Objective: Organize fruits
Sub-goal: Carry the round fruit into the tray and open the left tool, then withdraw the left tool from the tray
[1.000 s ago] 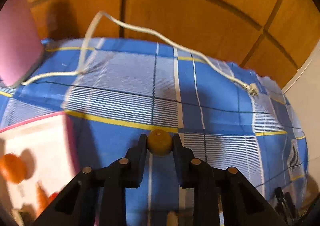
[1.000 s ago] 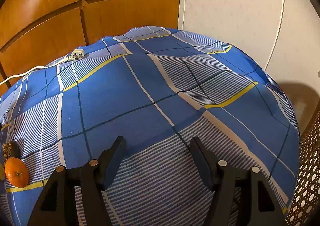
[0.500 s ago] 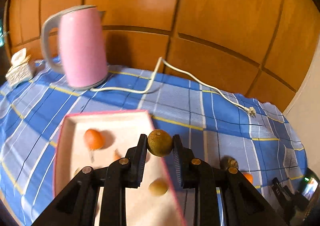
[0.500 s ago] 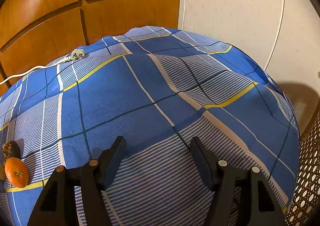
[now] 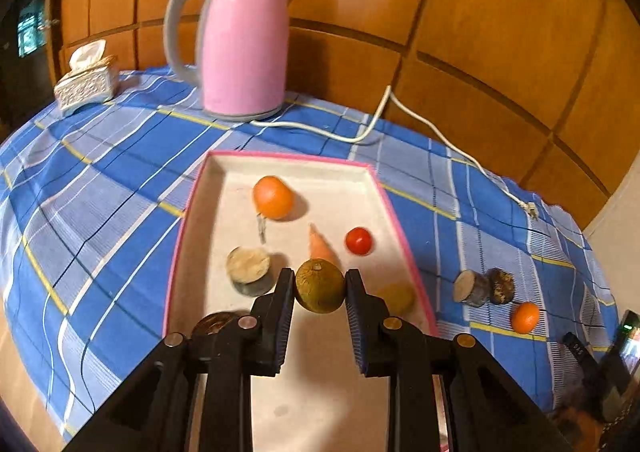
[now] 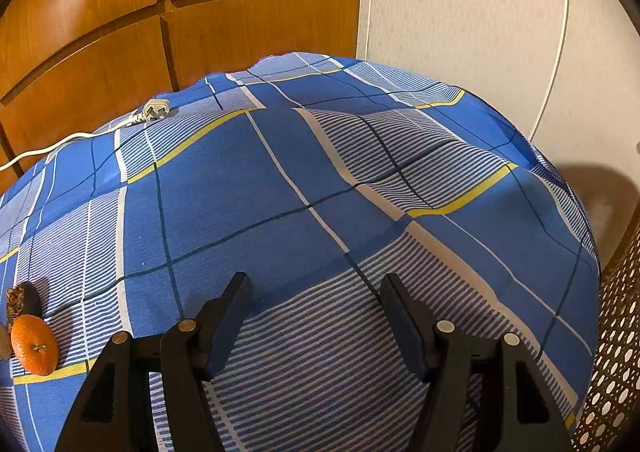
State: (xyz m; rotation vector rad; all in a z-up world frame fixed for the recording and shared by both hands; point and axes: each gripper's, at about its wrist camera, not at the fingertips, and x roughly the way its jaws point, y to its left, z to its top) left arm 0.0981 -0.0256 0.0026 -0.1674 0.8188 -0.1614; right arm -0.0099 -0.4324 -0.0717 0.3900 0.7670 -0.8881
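left wrist view: left gripper [image 5: 320, 294] pinches a brownish-green round fruit [image 5: 320, 285] between its pads, held clear above the near half of the pink-rimmed tray [image 5: 394, 212]. a second ago only blue checked cloth [image 5: 100, 188] lay beyond the fingers; now the tray fills the space ahead of them, so the carry has reached its target. beyond the fingertips in the tray: orange [image 5: 273, 197], small red fruit [image 5: 359, 241], carrot piece [image 5: 320, 246], a cut round piece [image 5: 248, 270] just left of the left finger, a yellowish fruit [image 5: 396, 297] just right of the right finger. still out on the cloth, well right of the fingers: two brown stubs [image 5: 484, 287] and a second orange [image 5: 525, 317]. pink kettle [image 5: 240, 48] far beyond. judgement: release comes next, with the gap between the pieces below looking free.

right wrist view: right gripper [image 6: 316, 316] unchanged, fingers spread, nothing between them, only cloth beyond. the loose orange [image 6: 34, 344] lies far left of the left finger, likely the next pick.
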